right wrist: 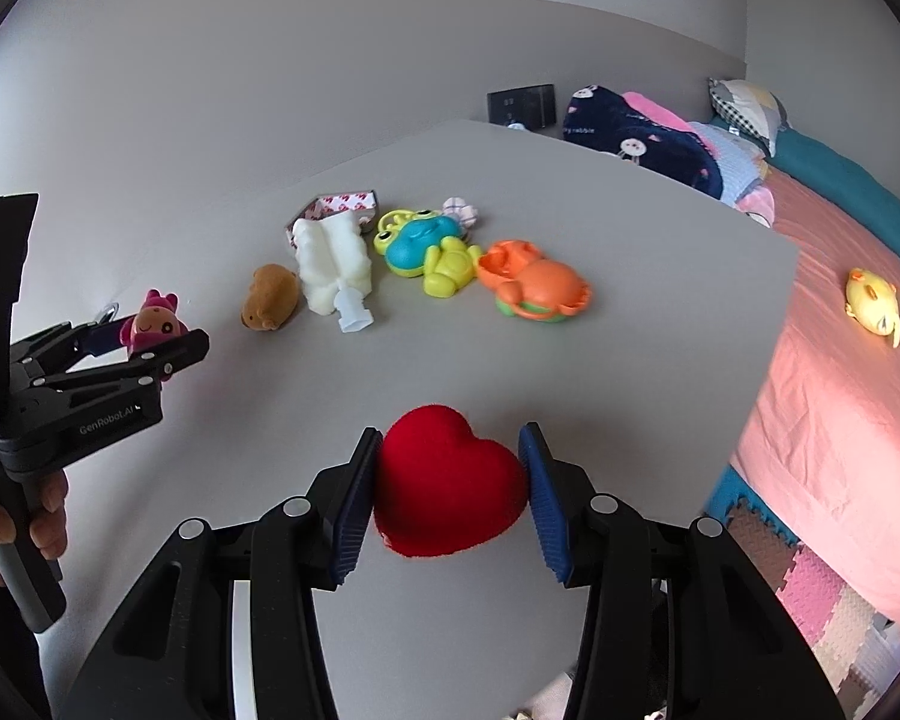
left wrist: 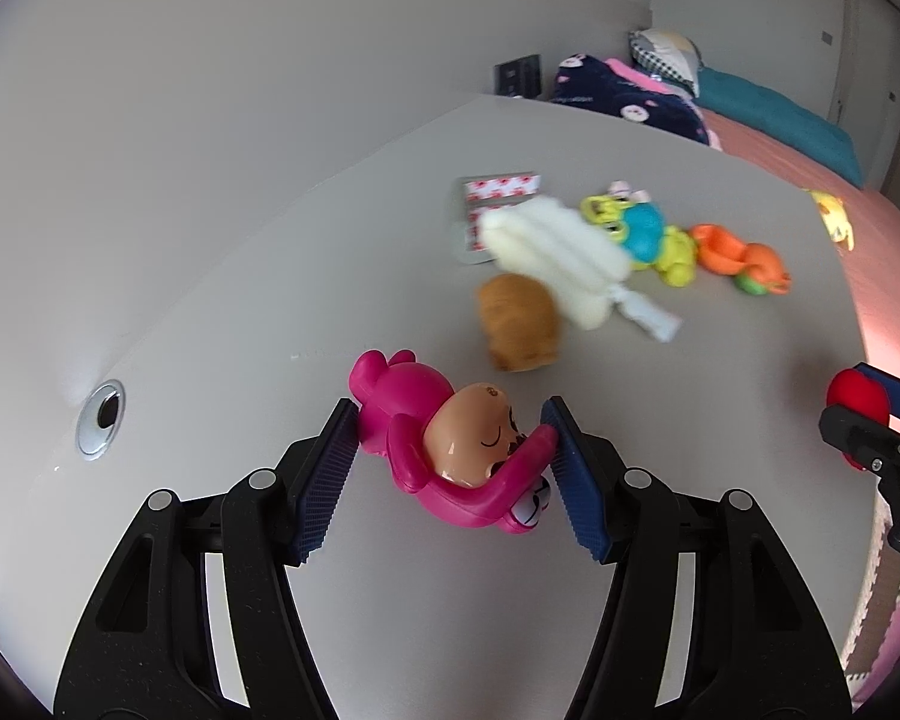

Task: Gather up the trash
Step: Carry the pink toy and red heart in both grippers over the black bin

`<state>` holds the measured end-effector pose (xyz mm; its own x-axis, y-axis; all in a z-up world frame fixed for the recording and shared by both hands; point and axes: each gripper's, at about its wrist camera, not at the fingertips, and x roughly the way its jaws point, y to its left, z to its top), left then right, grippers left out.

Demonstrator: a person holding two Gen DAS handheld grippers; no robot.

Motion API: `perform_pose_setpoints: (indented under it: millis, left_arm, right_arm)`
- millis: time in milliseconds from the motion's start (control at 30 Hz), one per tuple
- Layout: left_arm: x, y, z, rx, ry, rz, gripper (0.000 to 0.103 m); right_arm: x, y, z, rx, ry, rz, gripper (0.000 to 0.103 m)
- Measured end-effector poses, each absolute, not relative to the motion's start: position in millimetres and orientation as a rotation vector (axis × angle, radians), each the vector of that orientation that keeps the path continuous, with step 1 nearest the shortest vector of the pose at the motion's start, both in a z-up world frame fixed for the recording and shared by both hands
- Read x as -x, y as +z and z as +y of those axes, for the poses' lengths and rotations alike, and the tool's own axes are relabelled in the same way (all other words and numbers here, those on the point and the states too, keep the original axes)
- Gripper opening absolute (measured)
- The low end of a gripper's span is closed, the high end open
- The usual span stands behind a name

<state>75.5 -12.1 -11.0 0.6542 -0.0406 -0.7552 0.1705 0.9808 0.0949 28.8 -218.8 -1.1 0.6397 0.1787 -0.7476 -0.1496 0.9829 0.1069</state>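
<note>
So here's where I'm at with the trash run. The grey table [right wrist: 660,324] is the big thing in both views, and most of the clutter is sitting on it in a loose row toward the far side: the white fluffy thing [right wrist: 332,261] lying partly over a floral-print packet [right wrist: 348,202], then the blue and yellow frog toy [right wrist: 426,252], the orange toy [right wrist: 534,285] touching it, a brown plush [right wrist: 270,297] just beside the white one, and a small pale wrapped bit [right wrist: 461,210] behind the frog. None of that has been dealt with yet.

What I do have: both grippers are loaded. The right gripper [right wrist: 450,480] has its blue pads pressed on either side of the red heart [right wrist: 450,480], low over the near part of the table. The left gripper [left wrist: 450,450] is clamped across the pink figure [left wrist: 450,450] (little sleeping face, pink hood), held just above the left part of the table near a metal grommet [left wrist: 99,418].

I can't see any bin or bag in either view, so my guess is nothing's been dropped off from these two grabs. I'd call it early: two pieces in hand, roughly six left on the table. There's also a yellow toy [right wrist: 873,306] over on the pink bed [right wrist: 840,420], which may or may not count.
</note>
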Motion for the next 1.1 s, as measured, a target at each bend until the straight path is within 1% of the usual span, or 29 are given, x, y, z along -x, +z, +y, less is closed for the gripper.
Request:
perform_pose_setpoints:
  millis: [600,1100]
  left_arm:
    - [-61,11,-128,-0.179,-0.309,0.819,0.061]
    - [-54,12,-212,-0.236,-0.437,0.813,0.061]
  right_arm:
    - [14,24,-309,-0.087,0.072,0.813,0.048]
    - [44,32,-385,-0.154,-0.053,0.781,0.048]
